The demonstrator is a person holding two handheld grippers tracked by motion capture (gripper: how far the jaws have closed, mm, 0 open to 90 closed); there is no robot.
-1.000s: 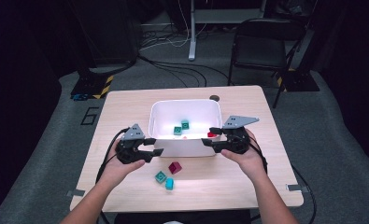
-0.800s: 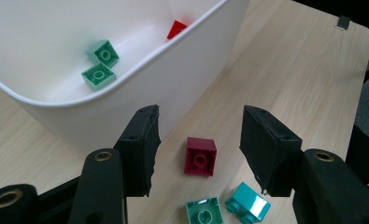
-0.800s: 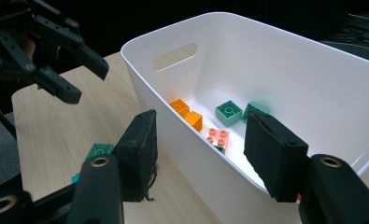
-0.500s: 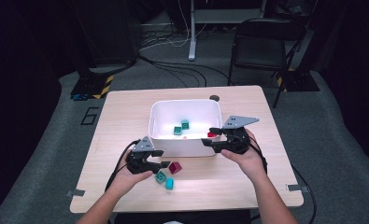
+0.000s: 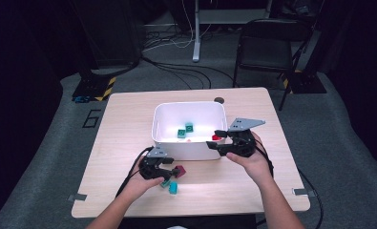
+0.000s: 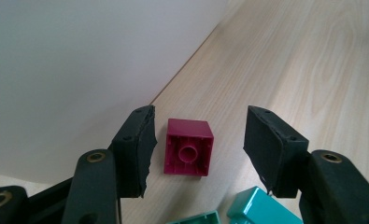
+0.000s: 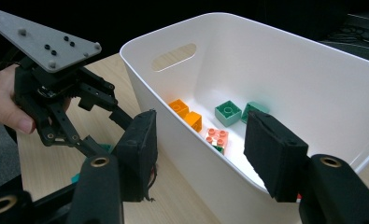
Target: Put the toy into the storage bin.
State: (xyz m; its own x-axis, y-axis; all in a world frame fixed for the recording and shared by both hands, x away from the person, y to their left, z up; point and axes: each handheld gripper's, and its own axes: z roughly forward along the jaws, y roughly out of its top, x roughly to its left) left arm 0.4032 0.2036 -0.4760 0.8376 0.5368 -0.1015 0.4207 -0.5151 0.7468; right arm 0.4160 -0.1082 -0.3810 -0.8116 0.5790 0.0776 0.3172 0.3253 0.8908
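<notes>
Brick: magenta brick (image 6: 188,147) lies hollow side up on the table (image 5: 129,124), just in front of the white bin (image 5: 188,138) wall.
Left gripper: left gripper (image 6: 196,149) is low over the table; its jaws have just been opening and stand apart either side of the brick, pads clear of it.
Neighbours: two teal bricks (image 6: 254,207) lie just beside the magenta one.
Right gripper: right gripper (image 5: 217,141) sits at the bin's near right rim, jaws apart, apparently straddling the wall.
Bin contents: orange, green and pink bricks.
</notes>
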